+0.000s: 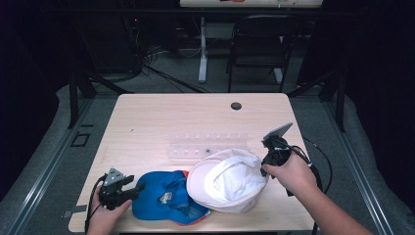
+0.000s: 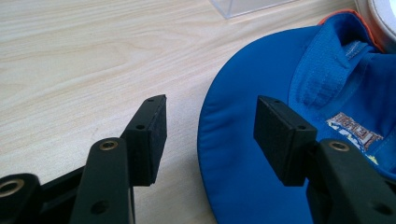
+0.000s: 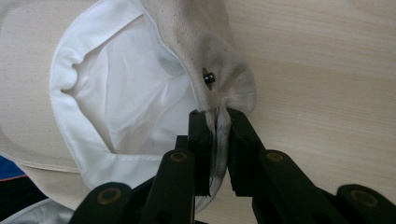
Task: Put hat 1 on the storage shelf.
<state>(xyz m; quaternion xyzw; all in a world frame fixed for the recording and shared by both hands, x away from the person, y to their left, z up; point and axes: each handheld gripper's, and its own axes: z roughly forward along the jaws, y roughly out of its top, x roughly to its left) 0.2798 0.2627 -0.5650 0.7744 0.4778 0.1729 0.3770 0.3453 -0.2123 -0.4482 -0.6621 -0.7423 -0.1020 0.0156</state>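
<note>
We see the white hat [image 1: 228, 180] lying upside down at the near right of the counter [image 1: 156, 117], its rim overlapping the blue cap [image 1: 164, 198] beside it. Our right gripper [image 3: 217, 122] is clamped on the hat's right edge, the fabric pinched between its pads just below a small metal eyelet [image 3: 208, 77]. Our left gripper [image 2: 210, 135] rests at the cap's left side, jaws wide, the brim's edge between them untouched. A clear plastic tray [image 1: 208, 145] sits just behind the hats.
</note>
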